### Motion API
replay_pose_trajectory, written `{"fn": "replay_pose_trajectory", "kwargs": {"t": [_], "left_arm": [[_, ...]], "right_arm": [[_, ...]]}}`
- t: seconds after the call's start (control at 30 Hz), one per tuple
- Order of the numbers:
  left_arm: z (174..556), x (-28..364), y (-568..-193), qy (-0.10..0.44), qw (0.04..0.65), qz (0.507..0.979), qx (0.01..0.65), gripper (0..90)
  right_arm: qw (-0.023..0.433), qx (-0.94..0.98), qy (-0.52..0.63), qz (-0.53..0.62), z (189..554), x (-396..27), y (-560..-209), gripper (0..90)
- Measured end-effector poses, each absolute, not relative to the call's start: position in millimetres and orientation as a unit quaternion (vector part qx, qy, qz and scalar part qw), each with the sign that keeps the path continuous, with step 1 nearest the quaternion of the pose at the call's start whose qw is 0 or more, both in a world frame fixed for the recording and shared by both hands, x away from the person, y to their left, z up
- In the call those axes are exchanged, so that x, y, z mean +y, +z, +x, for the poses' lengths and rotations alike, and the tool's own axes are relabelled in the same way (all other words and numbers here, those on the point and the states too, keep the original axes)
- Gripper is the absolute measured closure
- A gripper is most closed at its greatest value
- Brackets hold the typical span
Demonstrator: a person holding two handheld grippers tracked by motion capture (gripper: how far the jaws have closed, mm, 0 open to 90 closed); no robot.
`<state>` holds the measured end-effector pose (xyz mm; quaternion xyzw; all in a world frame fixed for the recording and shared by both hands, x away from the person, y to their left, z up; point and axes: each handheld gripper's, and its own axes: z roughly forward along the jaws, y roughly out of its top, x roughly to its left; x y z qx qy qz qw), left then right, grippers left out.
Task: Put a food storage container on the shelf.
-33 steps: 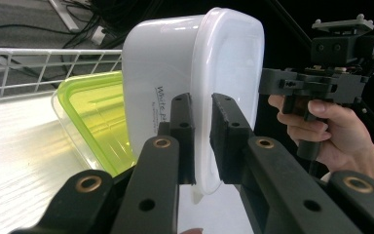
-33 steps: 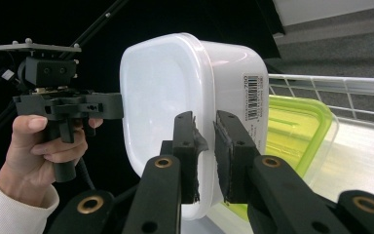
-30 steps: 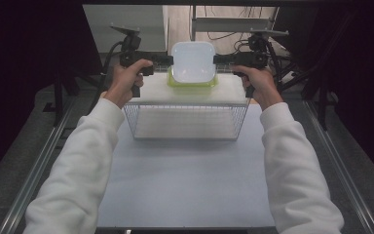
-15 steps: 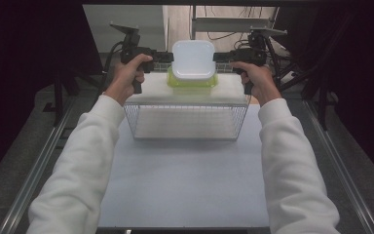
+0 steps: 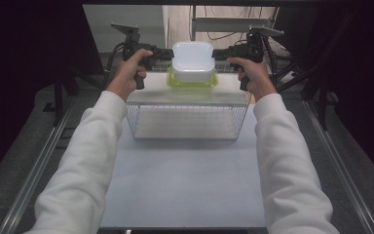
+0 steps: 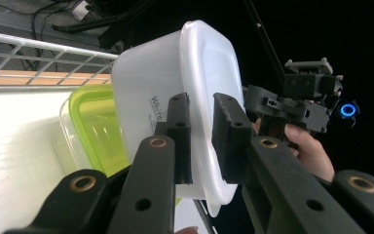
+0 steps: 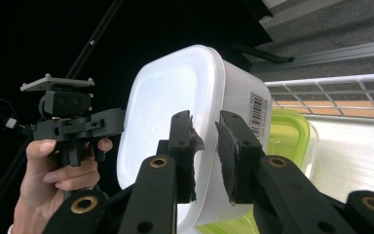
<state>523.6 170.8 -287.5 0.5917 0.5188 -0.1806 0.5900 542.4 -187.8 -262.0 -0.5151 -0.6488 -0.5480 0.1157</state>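
Both grippers, left [image 5: 168, 52] and right [image 5: 217, 52], pinch the white box's [image 5: 192, 61] rim, top middle, above the green-lidded box [image 5: 192, 84].

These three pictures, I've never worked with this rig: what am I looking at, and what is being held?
A person holds a two-jaw tool in each hand. The high view looks down from above: left tool, right tool. Each other picture comes from a camera riding on one tool, looking along its black jaws. On the table stands a wire basket with a flat top. On that rests a green-lidded container, and on it a white container. Both tools grip the white container's rim, one from each side, their jaws closed over its edge.
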Motion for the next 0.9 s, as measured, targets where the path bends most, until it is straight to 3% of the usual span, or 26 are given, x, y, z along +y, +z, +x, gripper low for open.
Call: {"fn": "replay_pose_trajectory", "kwargs": {"t": [0.9], "left_arm": [[525.3, 168.8, -291.5, -0.155, 0.596, 0.59, 0.522, 76.6]], "right_arm": [[0.116, -0.647, -0.542, -0.524, 549.8, -185.6, -266.8, 70.5]]}}
